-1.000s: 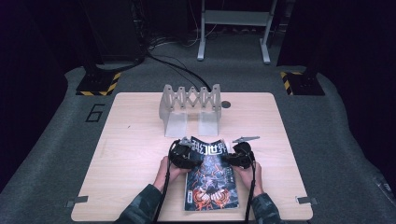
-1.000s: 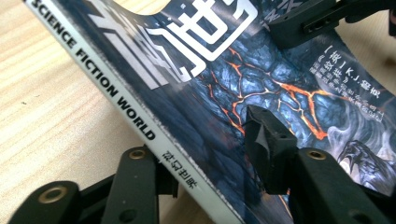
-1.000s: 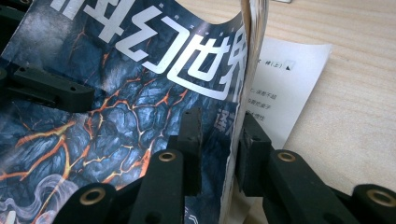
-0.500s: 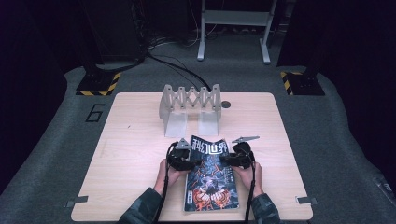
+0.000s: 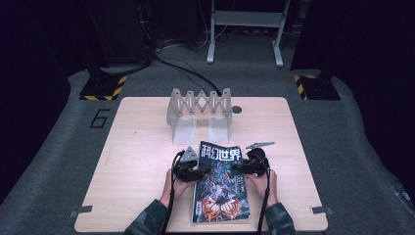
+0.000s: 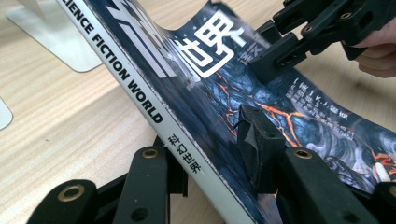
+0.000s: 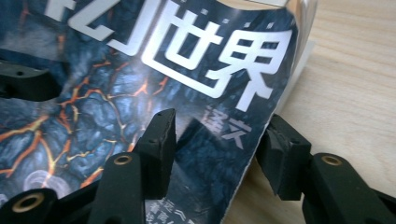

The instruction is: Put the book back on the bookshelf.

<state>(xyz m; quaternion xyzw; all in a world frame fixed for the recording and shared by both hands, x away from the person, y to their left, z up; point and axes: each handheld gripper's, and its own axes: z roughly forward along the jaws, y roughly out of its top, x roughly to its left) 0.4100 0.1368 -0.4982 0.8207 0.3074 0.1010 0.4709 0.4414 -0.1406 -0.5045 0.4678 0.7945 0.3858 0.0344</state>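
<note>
Overhead, in the high view, a glossy paperback magazine (image 5: 220, 186) lies on the pale wood-grain table (image 5: 132, 161), just in front of a grey zigzag file rack (image 5: 198, 111) whose flat feet reach toward it. Its long axis runs from the person's edge toward the rack, with the white title at the far end. That far end is raised off the wood. The left gripper (image 5: 195, 172) meets the spine side and the right gripper (image 5: 241, 167) the opposite edge, each a black jointed frame in a hand. A dark round mark sits on the table beside the rack.

Next, the left gripper view shows the white spine, printed with black lettering, running diagonally up and away; one black jaw sits under the spine and the other presses on the shiny dark cover with its orange cracked pattern, so the left gripper (image 6: 215, 158) is clamped on the magazine (image 6: 196, 88). The right gripper reaches in from the upper right at the far edge.

Lastly, the right gripper view has the cover's free edge between the two matte jaws of the right gripper (image 7: 217, 144), which have just been opening; a gap shows at the outer jaw, so the magazine (image 7: 140, 79) is not pinched.
</note>
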